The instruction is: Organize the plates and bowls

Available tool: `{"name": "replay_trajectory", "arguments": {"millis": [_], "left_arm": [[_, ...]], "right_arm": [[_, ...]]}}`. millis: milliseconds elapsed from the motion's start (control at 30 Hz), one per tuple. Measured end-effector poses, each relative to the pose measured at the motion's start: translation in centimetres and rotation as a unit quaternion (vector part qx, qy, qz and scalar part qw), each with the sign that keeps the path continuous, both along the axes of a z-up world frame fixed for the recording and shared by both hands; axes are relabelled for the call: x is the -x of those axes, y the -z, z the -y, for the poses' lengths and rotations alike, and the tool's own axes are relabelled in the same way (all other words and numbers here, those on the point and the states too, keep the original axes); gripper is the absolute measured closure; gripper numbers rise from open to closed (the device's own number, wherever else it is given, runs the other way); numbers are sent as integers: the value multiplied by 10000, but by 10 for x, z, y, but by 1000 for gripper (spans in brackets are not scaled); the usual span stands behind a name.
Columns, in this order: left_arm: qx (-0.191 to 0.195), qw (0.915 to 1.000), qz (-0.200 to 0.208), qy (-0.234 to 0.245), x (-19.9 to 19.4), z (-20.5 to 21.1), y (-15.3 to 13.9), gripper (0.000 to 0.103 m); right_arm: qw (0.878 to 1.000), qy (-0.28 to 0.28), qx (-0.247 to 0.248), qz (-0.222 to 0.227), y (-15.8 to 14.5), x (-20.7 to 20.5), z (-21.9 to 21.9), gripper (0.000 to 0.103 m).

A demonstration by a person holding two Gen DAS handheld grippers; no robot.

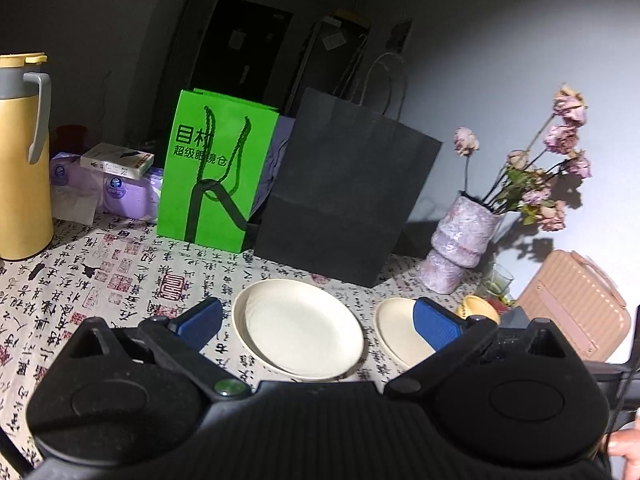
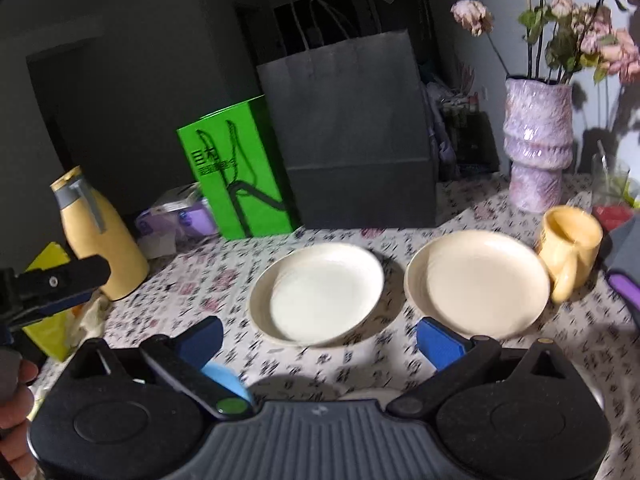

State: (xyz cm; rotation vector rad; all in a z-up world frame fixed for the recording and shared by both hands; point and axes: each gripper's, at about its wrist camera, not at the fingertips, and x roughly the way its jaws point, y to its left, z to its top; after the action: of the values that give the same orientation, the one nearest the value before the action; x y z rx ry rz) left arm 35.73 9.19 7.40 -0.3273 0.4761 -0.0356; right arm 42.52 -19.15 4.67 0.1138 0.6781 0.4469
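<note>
Both jaws stand wide and hold nothing, above two cream plates on the table.
Left gripper [image 1: 318,322] frames the left plate [image 1: 298,328], its right pad covering part of the right plate [image 1: 400,330]; only the right gripper [image 2: 320,342] view shows both whole, beside the mug [image 2: 570,242].

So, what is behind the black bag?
Behind the black bag only its handles and a dark doorway show; beside it stands the green bag. The bag hides the rest.

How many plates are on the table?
2: one round cream plate in front of the black paper bag, another cream plate beside the yellow mug. Others may be hidden.
</note>
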Motion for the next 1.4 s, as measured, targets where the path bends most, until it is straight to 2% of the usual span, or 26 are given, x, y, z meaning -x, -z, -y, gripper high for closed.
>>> {"name": "replay_trajectory", "arguments": {"millis": [233,533,700,867,1000,1167,1233,1333,1400], "left_arm": [[-242,9995,-216,3,-38,-14,5,0],[-127,9984,-551,75,-93,-32,11,0],[285,9974,-659,89,-123,-51,28,0],[290,9958,-866,6,-151,-63,56,0],[600,9917,-1116,207,-169,-80,81,0],[700,9884,-1333,219,-181,-93,103,0],[756,9870,-1388,283,-186,-94,111,0],[766,9852,-1498,336,-192,-95,122,3],[755,9838,-1578,398,-196,-95,129,10]], "right_arm": [[9999,52,0,-144,-6,-34,-9,0],[9995,103,10,-310,-6,-84,-34,0],[9984,202,-130,-515,9,-110,-45,1],[9978,221,-111,-619,30,-129,-56,1],[9963,345,-30,-783,50,-142,-61,1],[9925,605,99,-1059,76,-158,-62,6],[9904,707,164,-1174,85,-163,-61,14],[9877,788,291,-1315,96,-168,-63,20],[9869,794,391,-1352,101,-170,-64,28]]}}
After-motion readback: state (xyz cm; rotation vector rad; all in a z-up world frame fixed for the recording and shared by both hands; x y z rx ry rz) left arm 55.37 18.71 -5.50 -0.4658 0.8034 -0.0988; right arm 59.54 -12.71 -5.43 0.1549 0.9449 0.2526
